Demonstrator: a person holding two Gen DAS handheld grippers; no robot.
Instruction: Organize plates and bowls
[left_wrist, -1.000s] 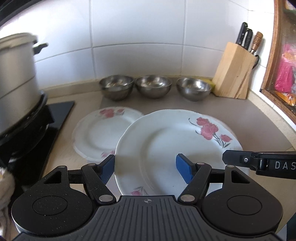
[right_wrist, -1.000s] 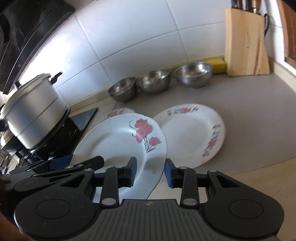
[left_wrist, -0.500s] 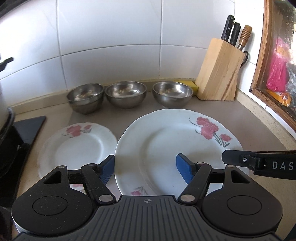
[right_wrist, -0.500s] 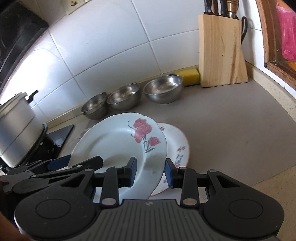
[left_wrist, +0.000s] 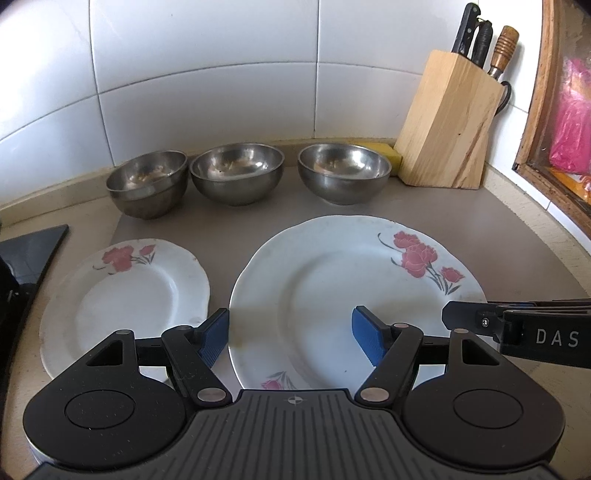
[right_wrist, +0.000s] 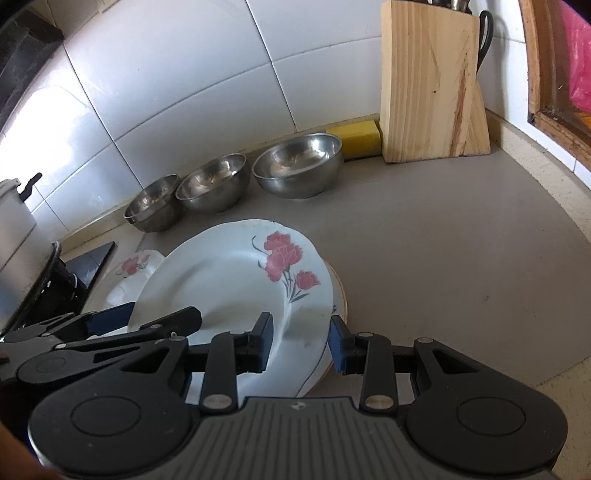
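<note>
Both tools grip one rose plate (left_wrist: 343, 295): left tool (left_wrist: 290, 338) clamps its near rim, right tool (right_wrist: 301, 343) its right edge.

A grey-brown counter (left_wrist: 524, 236) meets a white tiled wall. On it, along the wall, stand 3 steel bowls (left_wrist: 236, 173), a yellow sponge (right_wrist: 360, 138) and a wooden knife block (left_wrist: 448, 122). Nearer, a small flowered plate (left_wrist: 125, 291) lies flat beside a black hob (left_wrist: 33, 247).
</note>
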